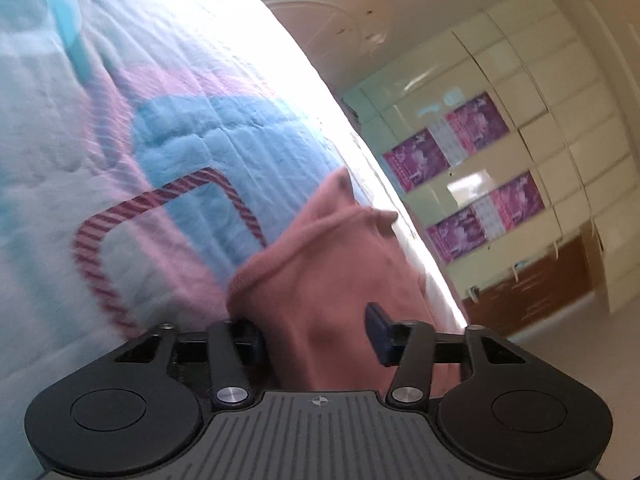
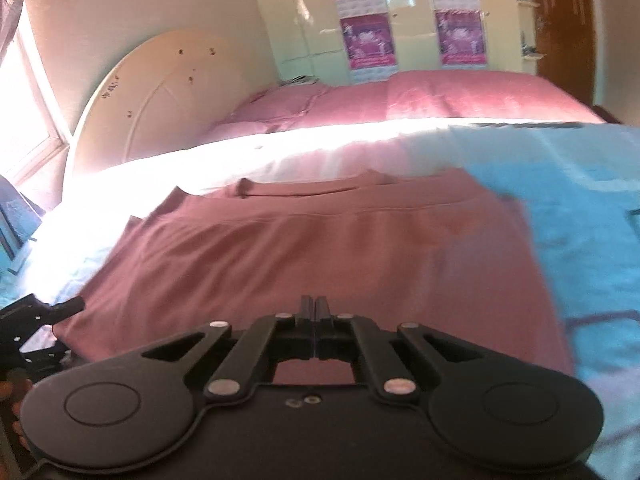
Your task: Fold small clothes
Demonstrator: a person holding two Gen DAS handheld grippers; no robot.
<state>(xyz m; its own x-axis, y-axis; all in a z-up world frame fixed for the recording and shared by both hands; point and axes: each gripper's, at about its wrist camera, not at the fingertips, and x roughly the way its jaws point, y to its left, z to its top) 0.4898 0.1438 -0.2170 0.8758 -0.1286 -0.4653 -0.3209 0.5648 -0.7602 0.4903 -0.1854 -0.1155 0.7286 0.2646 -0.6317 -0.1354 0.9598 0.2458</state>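
While my left gripper (image 1: 316, 336) stands spread around bunched cloth, my right gripper (image 2: 315, 312) is pressed together.

My left fingers (image 1: 378, 334) flank a raised fold of the pink garment (image 2: 304, 240), which lies on the blue-and-pink blanket (image 1: 192, 132) covering the bed. Whether my right fingertips pinch the fabric beneath them, I cannot tell.
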